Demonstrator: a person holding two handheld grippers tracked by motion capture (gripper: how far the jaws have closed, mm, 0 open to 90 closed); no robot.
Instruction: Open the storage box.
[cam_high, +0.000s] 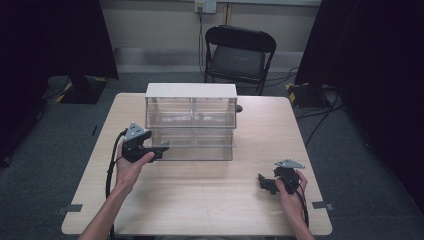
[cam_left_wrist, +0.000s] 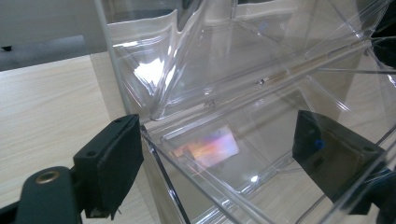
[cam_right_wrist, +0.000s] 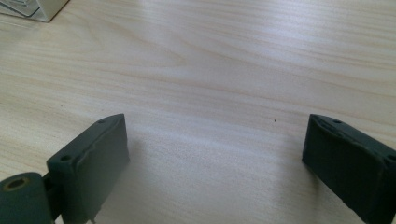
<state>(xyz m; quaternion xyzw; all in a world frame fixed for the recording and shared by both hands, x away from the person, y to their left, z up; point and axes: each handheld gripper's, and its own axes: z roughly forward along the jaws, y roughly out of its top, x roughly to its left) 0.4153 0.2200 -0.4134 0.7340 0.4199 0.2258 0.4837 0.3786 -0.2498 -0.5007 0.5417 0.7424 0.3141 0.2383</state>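
Two grippers are in your hands at the wooden table (cam_high: 200, 200). Your left gripper (cam_high: 161, 151) is at the front left corner of the clear plastic drawer box (cam_high: 191, 122), which stands at the middle of the table toward 12 o'clock and has a white top. In the left gripper view the jaws stand wide apart in the picture, one outside the clear wall of the lower drawer (cam_left_wrist: 224, 154) at 8 o'clock and one behind the plastic at 4 o'clock. Whether the pads press on the drawer wall, you cannot tell from here. The lower drawer is pulled out a little from the box.

Your right gripper (cam_high: 263, 183) rests low over the bare table at 4 o'clock from the box, well apart from it. Its jaws are wide and hold nothing; only wood grain is between them in the right gripper view.
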